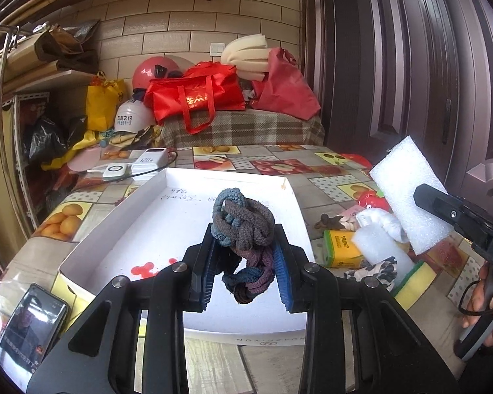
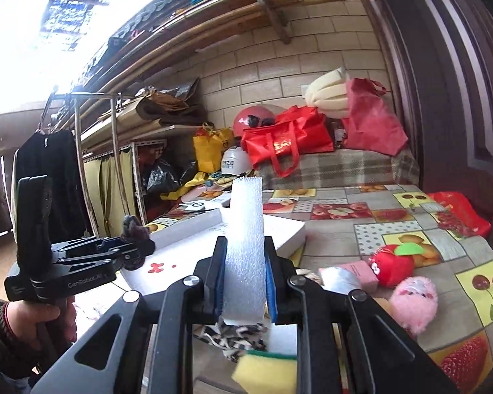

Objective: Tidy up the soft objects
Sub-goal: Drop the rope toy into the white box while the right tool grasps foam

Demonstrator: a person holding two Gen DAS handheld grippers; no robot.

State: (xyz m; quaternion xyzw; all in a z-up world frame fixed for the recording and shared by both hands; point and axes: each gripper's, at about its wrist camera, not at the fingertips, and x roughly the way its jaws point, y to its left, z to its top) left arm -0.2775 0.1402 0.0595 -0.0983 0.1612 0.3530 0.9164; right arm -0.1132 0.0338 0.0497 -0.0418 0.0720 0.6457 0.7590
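A phone is lying at seven o'clock on the table, beside a white box. The left gripper is hanging over that box, its fingers clenching a tangled bundle of hair ties. At three o'clock, the right gripper is gripping a white foam block upright between its fingers, above a yellow sponge and patterned cloth. A red apple toy and pink plush are resting at four o'clock.
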